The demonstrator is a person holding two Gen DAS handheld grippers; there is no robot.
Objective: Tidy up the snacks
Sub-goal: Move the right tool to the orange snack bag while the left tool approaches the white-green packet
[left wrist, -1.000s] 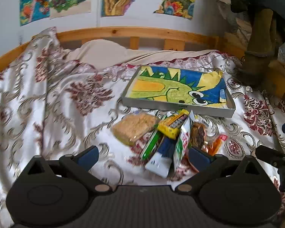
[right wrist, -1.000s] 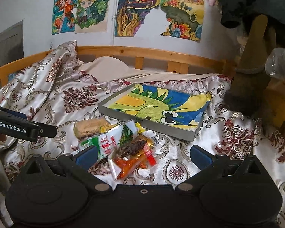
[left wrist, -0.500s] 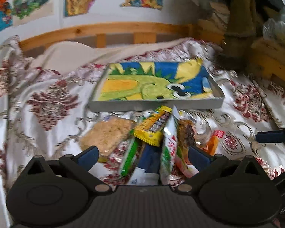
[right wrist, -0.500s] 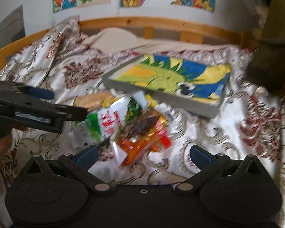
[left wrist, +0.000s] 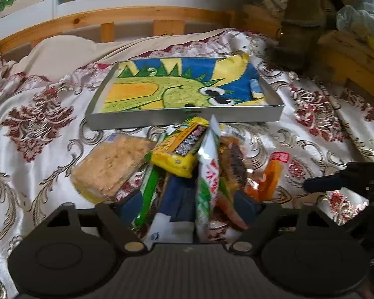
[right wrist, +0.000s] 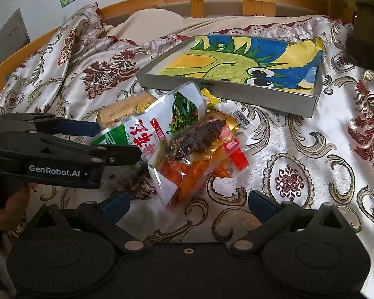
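Snack pile (left wrist: 187,164): a heap of loose packets on the patterned bedspread (left wrist: 37,124), lying directly ahead of both pairs of fingers and just short of the tray's near wall.

- Blue-and-white packet (left wrist: 177,206): bottom of the heap, between the left gripper's (left wrist: 187,205) fingertips.
- Green stick packet (left wrist: 148,191): beside it, also between those fingertips.
- Green-and-white pouch (right wrist: 152,129): standing on edge, inside the right-hand fingertip of the left gripper.
- Yellow bar (left wrist: 179,149): atop the heap, beyond the left fingertips.
- Cracker block (left wrist: 112,167): in a clear wrapper, ahead of the left-hand fingertip, outside the gap.
- Dark corn packet (right wrist: 199,134) and orange pouch (right wrist: 194,174): ahead of the right gripper's (right wrist: 189,203) left fingertip.

Tray (left wrist: 182,117): grey, shallow, lined with a dinosaur drawing; holds no snacks; beyond the pile.

Left gripper: jaws fairly wide and have just been closing, with packets between them; no firm pinch visible yet.
Right gripper: jaws wide, nothing between them but bedspread.

Step in hand, by judgement: first pick from the pile. The next move calls for the left jaws to close on a single packet, not several, then lift it over the near wall into the tray.
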